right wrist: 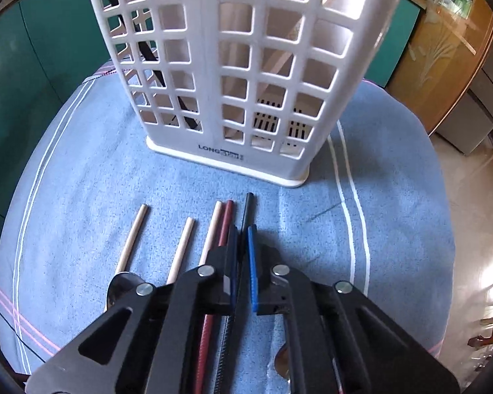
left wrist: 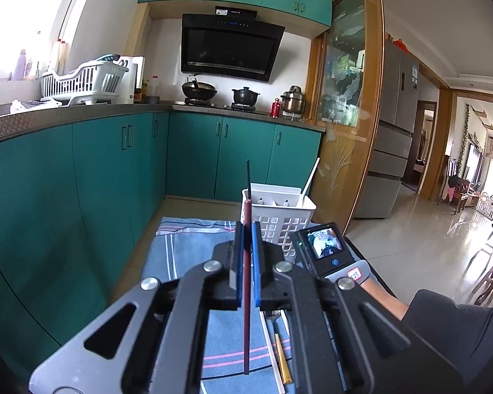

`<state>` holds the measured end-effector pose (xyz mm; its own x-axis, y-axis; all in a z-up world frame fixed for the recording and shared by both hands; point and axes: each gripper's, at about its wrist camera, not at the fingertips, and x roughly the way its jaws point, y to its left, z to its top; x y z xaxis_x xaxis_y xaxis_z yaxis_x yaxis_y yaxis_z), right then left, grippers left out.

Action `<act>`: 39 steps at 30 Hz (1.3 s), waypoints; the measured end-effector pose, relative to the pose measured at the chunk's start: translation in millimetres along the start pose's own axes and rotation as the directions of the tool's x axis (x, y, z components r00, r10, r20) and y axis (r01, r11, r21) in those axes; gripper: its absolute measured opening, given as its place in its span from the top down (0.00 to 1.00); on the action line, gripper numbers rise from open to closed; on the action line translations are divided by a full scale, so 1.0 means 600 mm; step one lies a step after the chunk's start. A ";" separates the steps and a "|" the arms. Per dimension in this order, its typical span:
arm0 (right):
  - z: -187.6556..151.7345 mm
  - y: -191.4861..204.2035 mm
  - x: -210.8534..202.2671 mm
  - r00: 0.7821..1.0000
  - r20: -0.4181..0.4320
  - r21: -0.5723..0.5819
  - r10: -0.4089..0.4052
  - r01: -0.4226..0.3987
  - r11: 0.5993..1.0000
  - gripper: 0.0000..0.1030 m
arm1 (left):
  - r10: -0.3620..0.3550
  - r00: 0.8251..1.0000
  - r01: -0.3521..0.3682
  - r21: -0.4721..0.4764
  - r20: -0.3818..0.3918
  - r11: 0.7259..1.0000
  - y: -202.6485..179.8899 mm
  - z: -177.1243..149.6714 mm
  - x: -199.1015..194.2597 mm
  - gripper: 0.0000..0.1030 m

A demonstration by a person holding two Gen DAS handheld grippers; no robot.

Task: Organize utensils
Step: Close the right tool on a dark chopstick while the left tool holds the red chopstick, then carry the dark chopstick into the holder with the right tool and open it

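A dark red chopstick [left wrist: 247, 262] stands upright at frame centre, clamped between the closed pads of the left gripper [left wrist: 247, 229], before the white utensil basket [left wrist: 279, 220]. The right gripper [right wrist: 243, 239], low centre, pinches a black chopstick [right wrist: 247, 210] lying on the blue cloth [right wrist: 82, 180] beside wooden chopsticks [right wrist: 133, 239].

Black claw [left wrist: 246, 239], blue pads [left wrist: 256, 256], silver screws

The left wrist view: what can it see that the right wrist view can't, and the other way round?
Only the left wrist view shows the left gripper clamping a dark red chopstick upright, with the stove and wok behind. Only the right wrist view shows the right gripper closing on a black chopstick beside three pale chopsticks. Both show the white utensil basket and blue cloth.
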<state>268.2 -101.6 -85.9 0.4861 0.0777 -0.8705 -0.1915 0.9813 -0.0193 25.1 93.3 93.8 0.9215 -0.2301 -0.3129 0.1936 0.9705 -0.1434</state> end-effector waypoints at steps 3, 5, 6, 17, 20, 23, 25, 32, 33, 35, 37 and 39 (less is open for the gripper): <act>-0.006 -0.013 -0.048 0.996 0.092 0.029 0.019 -0.022 0.999 0.95 | -0.001 1.000 0.001 0.003 -0.012 1.000 -0.002 -0.005 0.004 0.96; -0.023 -0.024 -0.115 0.981 0.174 0.051 0.082 -0.092 0.994 0.95 | -0.008 1.000 0.008 0.010 -0.025 1.000 -0.003 -0.007 0.008 0.96; -0.030 -0.027 -0.140 0.974 0.201 0.053 0.100 -0.113 0.992 0.95 | -0.009 1.000 0.010 0.011 -0.028 1.000 -0.004 -0.008 0.009 0.96; -0.140 -0.050 -0.428 0.812 0.538 0.012 0.228 -0.278 0.961 0.95 | 0.012 1.000 -0.011 0.051 -0.026 0.999 -0.023 -0.008 0.013 0.96; -0.160 -0.047 -0.463 0.783 0.568 -0.019 0.255 -0.298 0.954 0.95 | 0.032 0.999 -0.030 0.057 -0.020 0.998 -0.032 -0.004 0.012 0.96; -0.180 -0.041 -0.484 0.772 0.593 -0.040 0.228 -0.255 0.966 0.95 | 0.056 0.998 -0.054 0.070 -0.022 0.996 -0.047 0.003 0.013 0.96; -0.189 -0.041 -0.486 0.766 0.597 -0.047 0.237 -0.262 0.964 0.95 | 0.068 0.997 -0.066 0.079 -0.026 0.995 -0.062 0.007 0.015 0.96; -0.220 -0.061 -0.511 0.755 0.614 -0.053 0.230 -0.251 0.966 0.95 | 0.065 0.997 -0.061 0.108 -0.035 0.992 -0.118 0.005 0.000 0.96; -0.226 -0.064 -0.514 0.755 0.614 -0.050 0.231 -0.255 0.966 0.95 | 0.059 0.997 -0.055 0.105 -0.041 0.993 -0.121 0.002 -0.003 0.96; -0.242 -0.074 -0.524 0.751 0.615 -0.043 0.238 -0.270 0.962 0.95 | 0.051 0.997 -0.045 0.103 -0.057 0.994 -0.130 -0.005 -0.007 0.96; -0.253 -0.080 -0.529 0.749 0.615 -0.041 0.246 -0.281 0.959 0.95 | 0.049 0.997 -0.042 0.099 -0.066 0.994 -0.138 -0.010 -0.015 0.96; -0.268 -0.086 -0.541 0.746 0.619 -0.037 0.248 -0.287 0.957 0.95 | 0.044 0.996 -0.037 0.090 -0.074 0.995 -0.144 -0.016 -0.024 0.96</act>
<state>-16.5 -205.9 118.6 0.8425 0.4099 -0.3496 -0.3546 0.9104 0.2131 -7.9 11.7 102.0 0.9016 -0.1919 -0.3877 0.1886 0.9809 -0.0468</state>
